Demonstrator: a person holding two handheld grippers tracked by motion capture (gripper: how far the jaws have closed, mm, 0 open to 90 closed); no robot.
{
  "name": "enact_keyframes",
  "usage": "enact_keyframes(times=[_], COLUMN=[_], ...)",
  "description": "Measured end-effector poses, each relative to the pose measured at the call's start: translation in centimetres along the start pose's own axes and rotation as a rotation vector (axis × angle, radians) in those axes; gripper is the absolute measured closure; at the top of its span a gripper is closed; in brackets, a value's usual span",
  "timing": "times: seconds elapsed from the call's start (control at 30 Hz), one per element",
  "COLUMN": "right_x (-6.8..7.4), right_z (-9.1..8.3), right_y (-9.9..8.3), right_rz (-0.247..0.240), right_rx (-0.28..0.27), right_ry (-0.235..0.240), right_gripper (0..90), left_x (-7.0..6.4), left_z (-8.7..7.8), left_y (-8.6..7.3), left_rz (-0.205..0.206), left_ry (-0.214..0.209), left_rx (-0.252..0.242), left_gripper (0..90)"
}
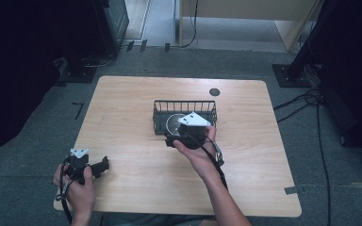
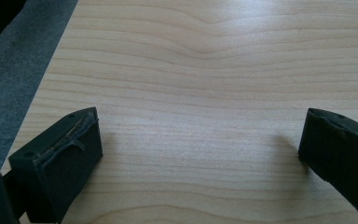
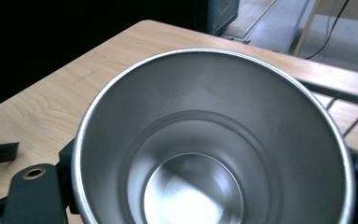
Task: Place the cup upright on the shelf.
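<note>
Forearms come in from the bottom of the high view. My left gripper (image 1: pixel 104 165) rests at the near left corner of the light wooden tabletop (image 1: pixel 122 117), jaws spread wide with nothing between them. My right gripper (image 1: pixel 173 140) is near the middle, at the front wall of the black wire basket (image 1: pixel 185 104). A shiny round steel cup (image 1: pixel 175 123) shows partly under the gripper's grey plate, at the basket's near side; I cannot tell from here whether it sits inside or is lifted. A dark round disc (image 1: pixel 214 92) is set in the far part of the tabletop. Grey carpet (image 1: pixel 23 155) surrounds it, with black stands, trailing cables and a pale wooden panel beyond.

From the left gripper view, both black jaws stand far apart over bare pale wood grain, carpet at the left edge.

From the right gripper view, I look straight into the cup (image 3: pixel 214 140): brushed metal, bright rolled rim, stepped wall, a glare spot on the bottom. Black jaw parts touch its outside at lower left and right, so it looks gripped. Basket wires (image 3: pixel 349 109) sit at right.
</note>
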State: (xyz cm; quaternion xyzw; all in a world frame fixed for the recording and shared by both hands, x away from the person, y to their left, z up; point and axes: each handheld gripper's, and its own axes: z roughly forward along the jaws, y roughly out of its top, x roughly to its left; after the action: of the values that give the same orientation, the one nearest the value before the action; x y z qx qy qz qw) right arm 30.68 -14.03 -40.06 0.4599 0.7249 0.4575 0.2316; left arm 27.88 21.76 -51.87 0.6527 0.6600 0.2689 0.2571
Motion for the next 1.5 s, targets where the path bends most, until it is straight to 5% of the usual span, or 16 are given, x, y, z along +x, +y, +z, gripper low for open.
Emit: enact_keyframes(times=[0.73,1.5], right_x=[-5.0,-9.4], right_z=[-0.6,3.8], right_y=[3.4,2.9], right_rz=[0.032,0.063], right_rx=[-0.049,-0.023], right_ry=[-0.107,-0.215], right_gripper=[18.3,18.3], left_x=[0.0,0.0], left_z=[0.0,0.0], left_y=[0.0,0.0], left_rz=[-0.002,-0.001], left_ry=[0.000,0.000], left_rx=[-0.003,0.000], left_gripper=[0.0,0.0])
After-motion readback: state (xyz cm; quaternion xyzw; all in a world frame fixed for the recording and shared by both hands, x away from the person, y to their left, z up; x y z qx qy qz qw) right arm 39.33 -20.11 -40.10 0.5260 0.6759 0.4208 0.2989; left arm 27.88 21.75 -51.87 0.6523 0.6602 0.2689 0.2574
